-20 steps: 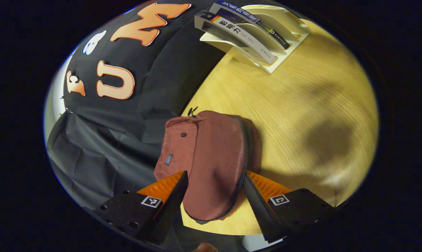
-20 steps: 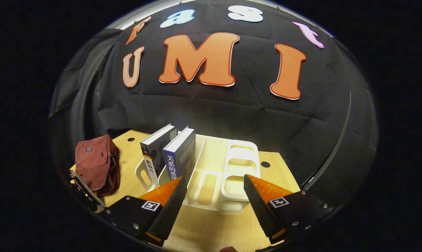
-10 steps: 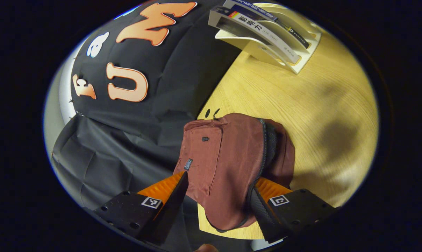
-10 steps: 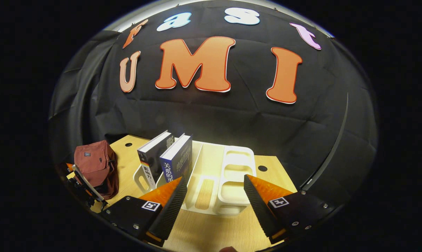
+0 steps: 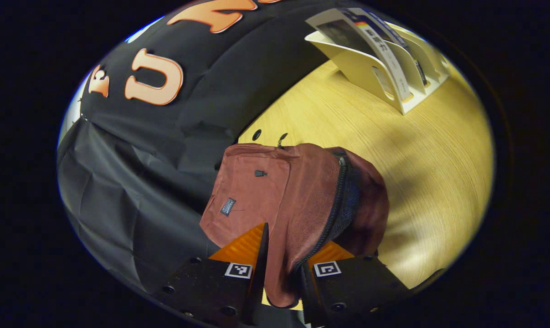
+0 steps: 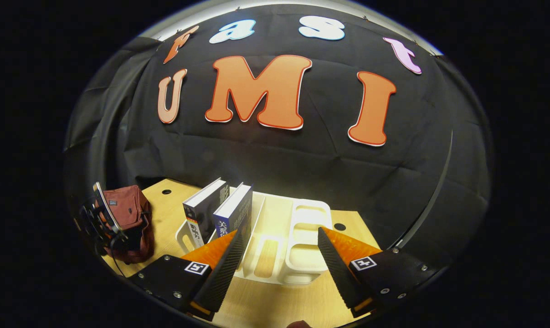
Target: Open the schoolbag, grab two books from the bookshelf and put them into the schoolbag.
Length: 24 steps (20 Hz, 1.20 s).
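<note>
- The left gripper view is looking down on the schoolbag [image 5: 275, 196], showing its zipper [image 5: 334, 214] running along the upper edge; the right gripper view is showing the same schoolbag [image 6: 129, 218] small and far off beside the bookshelf [image 6: 297, 241].
- The left gripper [image 5: 281, 269] is reaching onto the schoolbag, its jaws drawn narrow and pinching the fabric by the zipper.
- The right gripper [image 6: 279, 255] is hovering in front of the bookshelf, jaws spread wide and holding nothing.
- Two books [image 6: 220, 209] are standing in the bookshelf's compartments nearest the schoolbag, leaning slightly.
- The schoolbag is sitting on the worktop [image 5: 420, 150], near its edge.
- In the left gripper view the bookshelf [image 5: 384, 59] is cut off at the top.
- Whether the zipper is partly undone is hard to make out.
</note>
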{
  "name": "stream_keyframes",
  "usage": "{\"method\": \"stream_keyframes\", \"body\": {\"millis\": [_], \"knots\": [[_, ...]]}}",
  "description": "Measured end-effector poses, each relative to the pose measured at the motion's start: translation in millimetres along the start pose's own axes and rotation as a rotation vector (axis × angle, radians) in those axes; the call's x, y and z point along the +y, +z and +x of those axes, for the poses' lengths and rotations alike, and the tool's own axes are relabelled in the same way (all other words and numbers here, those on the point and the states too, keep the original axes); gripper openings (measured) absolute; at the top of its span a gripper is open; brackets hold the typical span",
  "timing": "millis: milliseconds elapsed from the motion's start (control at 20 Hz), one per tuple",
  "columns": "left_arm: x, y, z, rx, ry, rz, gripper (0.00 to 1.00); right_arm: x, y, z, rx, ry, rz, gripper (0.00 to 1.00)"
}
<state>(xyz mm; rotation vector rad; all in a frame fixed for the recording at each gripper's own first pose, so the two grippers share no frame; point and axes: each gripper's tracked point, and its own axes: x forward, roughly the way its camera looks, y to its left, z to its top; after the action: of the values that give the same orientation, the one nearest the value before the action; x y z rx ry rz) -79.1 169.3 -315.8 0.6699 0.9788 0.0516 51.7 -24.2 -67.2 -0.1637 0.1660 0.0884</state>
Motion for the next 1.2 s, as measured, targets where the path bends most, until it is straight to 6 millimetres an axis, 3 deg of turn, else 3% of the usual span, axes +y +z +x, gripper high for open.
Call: {"method": "stream_keyframes", "body": {"millis": [250,700,1000,1200], "knots": [[21,17,-13,-0.002,-0.176,-0.014,0.17,15,24,5,0.022,0.025,-0.028,0.97],[51,34,-24,0.055,-0.455,-0.094,0.05,75,29,8,0.138,0.192,-0.049,0.97],[74,44,-28,0.104,-0.577,-0.081,0.05,112,30,18,0.283,0.289,0.060,0.97],[94,57,-26,0.100,-0.642,-0.074,0.05,122,31,27,0.328,0.281,0.018,0.97]]}}
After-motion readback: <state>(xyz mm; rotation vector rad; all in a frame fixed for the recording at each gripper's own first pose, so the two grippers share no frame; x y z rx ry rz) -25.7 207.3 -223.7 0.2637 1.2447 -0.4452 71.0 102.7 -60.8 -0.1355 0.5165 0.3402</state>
